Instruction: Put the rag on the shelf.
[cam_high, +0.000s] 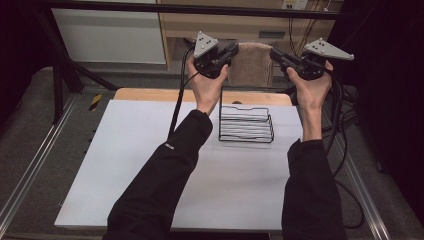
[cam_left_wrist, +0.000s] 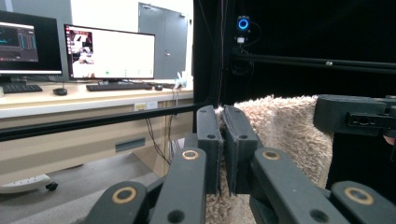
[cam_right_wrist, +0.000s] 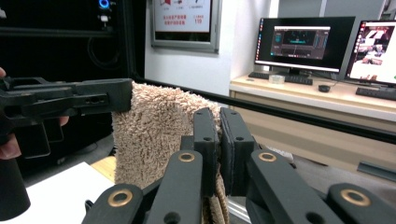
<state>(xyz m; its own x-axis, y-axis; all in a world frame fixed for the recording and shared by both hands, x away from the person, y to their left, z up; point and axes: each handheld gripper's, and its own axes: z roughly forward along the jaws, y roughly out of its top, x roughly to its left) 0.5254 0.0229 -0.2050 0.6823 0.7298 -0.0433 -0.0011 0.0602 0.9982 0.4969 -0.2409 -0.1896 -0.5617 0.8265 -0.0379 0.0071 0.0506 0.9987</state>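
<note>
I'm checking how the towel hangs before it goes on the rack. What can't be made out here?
- Towel lower edge: high view, hidden behind the wire rack.
- Towel's pinched corners: both gripper views, covered by the shut jaws.
- Table near edge: high view, covered by the sleeves.

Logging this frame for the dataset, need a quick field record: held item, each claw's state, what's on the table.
held item: beige fluffy towel, hanging stretched between the two claws, above the table's far edge
left claw: shut on the towel's edge
right claw: shut on the towel's other edge
table: white top, wooden strip along the far edge
on table: black wire rack, below the towel, untouched
hands: both raised, one per claw
</note>
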